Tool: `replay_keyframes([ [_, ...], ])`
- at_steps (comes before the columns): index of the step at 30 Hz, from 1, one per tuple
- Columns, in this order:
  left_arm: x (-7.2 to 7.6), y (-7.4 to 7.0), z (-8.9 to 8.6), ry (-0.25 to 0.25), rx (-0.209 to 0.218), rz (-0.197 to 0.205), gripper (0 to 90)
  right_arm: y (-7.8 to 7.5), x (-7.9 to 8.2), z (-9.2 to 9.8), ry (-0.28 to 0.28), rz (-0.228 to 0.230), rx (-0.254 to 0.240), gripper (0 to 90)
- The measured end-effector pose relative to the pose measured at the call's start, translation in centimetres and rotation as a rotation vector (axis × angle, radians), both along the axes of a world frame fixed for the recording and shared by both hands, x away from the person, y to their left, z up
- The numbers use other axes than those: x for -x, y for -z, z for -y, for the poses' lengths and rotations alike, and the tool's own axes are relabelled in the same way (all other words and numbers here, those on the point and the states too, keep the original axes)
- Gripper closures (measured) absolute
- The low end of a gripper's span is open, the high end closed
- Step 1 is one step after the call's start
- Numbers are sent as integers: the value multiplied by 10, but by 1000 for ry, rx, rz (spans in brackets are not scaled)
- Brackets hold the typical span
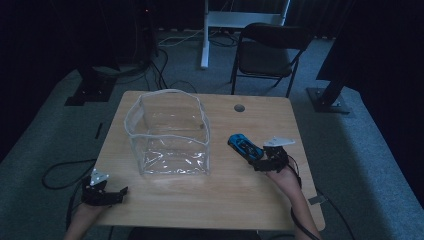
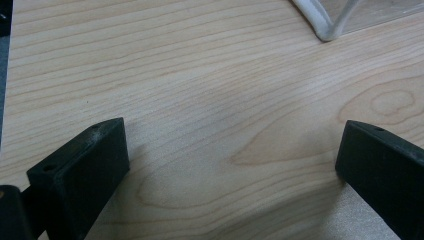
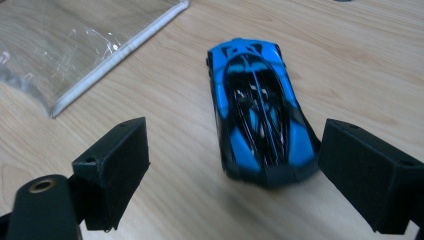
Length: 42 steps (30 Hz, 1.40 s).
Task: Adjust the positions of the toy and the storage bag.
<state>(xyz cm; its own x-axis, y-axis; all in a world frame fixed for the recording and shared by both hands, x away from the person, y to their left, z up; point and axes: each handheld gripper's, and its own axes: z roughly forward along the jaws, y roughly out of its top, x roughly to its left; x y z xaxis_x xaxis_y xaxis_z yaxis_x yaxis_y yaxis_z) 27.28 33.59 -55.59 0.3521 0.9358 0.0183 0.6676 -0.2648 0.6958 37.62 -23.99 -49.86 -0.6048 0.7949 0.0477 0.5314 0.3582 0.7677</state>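
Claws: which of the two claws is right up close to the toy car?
The right claw. Its open jaws sit at the tail of the blue toy car, while the left claw hangs open over bare table, far from it.

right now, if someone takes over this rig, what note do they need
Right gripper: open, jaws either side of the rear end of the blue toy car, not closed on it.
Left gripper: open, holding nothing, low over bare wood at the near left of the table.
The car sits on its wheels on the table, right of the clear plastic pouch, apart from it.
The pouch stands open at the top with nothing visible inside.
Done: right gripper lined up on the car.
Left: close on the car and lift it; probably it goes into the pouch, with the left gripper free to steady it.
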Motion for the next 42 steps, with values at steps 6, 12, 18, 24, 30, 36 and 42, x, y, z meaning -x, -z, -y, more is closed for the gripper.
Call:
replay_keyframes([
  [6,0,0,0,0,0,0,12,-1,-24,-10,-13,-30,9,122],
  [12,0,0,0,0,0,0,12,4,-44,-15,-20,-70,0,122],
  [18,0,0,0,0,0,0,12,9,-61,-16,-33,-100,10,126],
  [24,0,0,0,-1,1,1,12,18,-75,-23,-44,-135,65,128],
  [30,0,0,0,0,0,0,12,23,-85,-26,-54,-159,80,130],
  [36,0,0,0,0,0,0,11,29,-90,-31,-63,-178,107,132],
  [42,0,0,0,0,0,0,12,34,-92,-34,-69,-200,146,167],
])
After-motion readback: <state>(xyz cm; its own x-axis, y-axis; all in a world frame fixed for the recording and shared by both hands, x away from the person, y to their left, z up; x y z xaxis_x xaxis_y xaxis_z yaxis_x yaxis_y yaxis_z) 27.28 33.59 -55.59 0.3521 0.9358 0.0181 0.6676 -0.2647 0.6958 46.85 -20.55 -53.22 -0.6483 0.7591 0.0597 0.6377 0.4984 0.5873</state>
